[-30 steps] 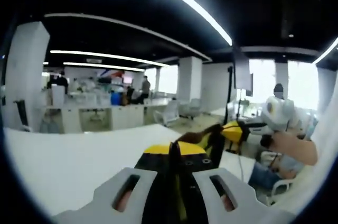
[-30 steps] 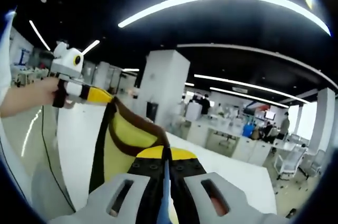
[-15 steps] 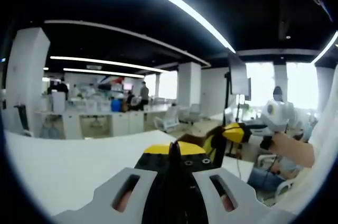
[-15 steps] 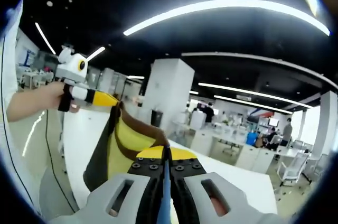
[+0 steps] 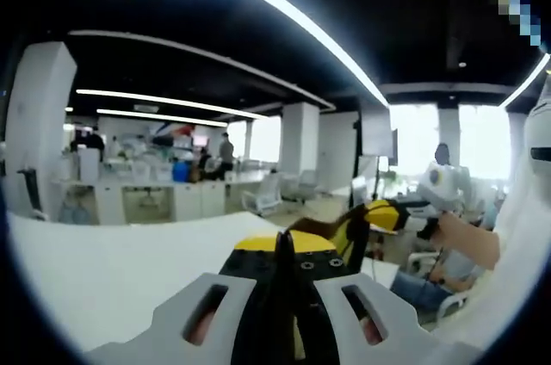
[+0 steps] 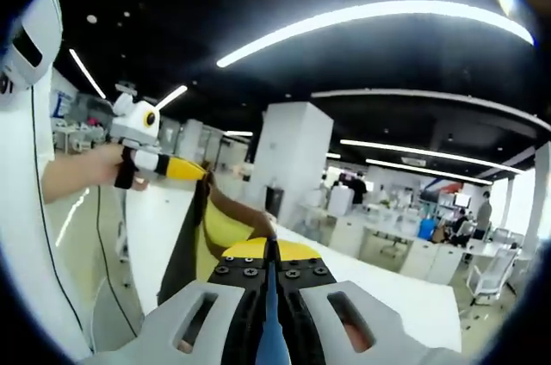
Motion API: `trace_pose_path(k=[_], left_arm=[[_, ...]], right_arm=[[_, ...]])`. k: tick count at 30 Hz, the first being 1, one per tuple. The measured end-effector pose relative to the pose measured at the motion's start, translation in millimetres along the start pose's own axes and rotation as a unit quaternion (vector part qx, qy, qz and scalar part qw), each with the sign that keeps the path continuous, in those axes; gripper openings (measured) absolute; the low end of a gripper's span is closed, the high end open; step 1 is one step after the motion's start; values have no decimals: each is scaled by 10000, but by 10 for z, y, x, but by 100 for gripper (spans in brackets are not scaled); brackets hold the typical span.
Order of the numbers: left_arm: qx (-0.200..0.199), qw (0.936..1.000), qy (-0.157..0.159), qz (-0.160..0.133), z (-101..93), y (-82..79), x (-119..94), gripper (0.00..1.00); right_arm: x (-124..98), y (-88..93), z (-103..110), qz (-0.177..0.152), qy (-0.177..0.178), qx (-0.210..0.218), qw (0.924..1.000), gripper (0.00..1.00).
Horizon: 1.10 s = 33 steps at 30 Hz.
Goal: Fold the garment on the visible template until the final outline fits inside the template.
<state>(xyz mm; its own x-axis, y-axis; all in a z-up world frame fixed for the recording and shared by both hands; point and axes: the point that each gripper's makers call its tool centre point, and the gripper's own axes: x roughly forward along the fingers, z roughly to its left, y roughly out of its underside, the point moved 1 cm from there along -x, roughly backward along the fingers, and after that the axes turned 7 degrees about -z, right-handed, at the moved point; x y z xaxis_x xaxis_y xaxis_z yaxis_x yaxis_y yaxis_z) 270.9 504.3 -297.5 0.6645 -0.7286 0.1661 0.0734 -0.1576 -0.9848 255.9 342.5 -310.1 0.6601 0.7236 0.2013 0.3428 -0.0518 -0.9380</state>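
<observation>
Clearly both tools were clamped on cloth and lifted well above the table. Nearest in the left gripper view, the left gripper (image 5: pixel 282 249) had its jaws pressed together on a dark fold of the garment (image 5: pixel 331 229); ahead and to its right the cloth ran as a sagging band to the other tool. In the right gripper view, the right gripper (image 6: pixel 270 253) was likewise pinched shut on a thin edge, with the yellow, brown-trimmed fabric hanging slack toward the left tool beyond. The material looked soft and limp, draping in a curve. Below lay the smooth white table (image 5: pixel 112 262); no template was visible. Held this high, the cloth could slip from either pinch or land off the outline, since neither camera was looking down at it.
</observation>
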Motion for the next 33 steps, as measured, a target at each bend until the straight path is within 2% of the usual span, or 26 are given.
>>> trace_pose_path(k=[5,8,10,11,14,15,16,18,20,28,33], left_arm=[[126,9996,143,-188,-124,-217,-38,0],[123,9996,155,-208,-76,-194,-2,0],[3,10000,9,33,52,2,43,0],[-91,9997,-104,204,140,165,74,0],[-193,9978,-276,571,291,503,127,0],[-291,9963,-357,719,365,674,156,0],[-402,9953,-393,793,395,756,171,0],[-430,9943,-448,864,457,887,219,0],[-418,9933,-478,963,454,923,242,0],[-342,9932,-412,1035,557,941,417,0],[-415,9916,-389,1163,644,1061,487,0]], right_arm=[[-5,-299,-16,-298,-23,-84,9995,2],[44,-300,-52,-372,2,-172,9992,2],[94,-83,-116,-149,118,3,9998,2],[117,74,-138,30,157,44,9999,2],[170,466,-162,438,215,215,9986,2],[181,571,-163,557,223,264,9979,2],[195,697,-180,685,281,330,9967,2],[233,801,-207,725,287,339,9964,2],[256,902,-247,863,339,394,9949,2],[353,1068,-399,980,418,457,9933,2],[398,1232,-441,1128,448,522,9912,2]])
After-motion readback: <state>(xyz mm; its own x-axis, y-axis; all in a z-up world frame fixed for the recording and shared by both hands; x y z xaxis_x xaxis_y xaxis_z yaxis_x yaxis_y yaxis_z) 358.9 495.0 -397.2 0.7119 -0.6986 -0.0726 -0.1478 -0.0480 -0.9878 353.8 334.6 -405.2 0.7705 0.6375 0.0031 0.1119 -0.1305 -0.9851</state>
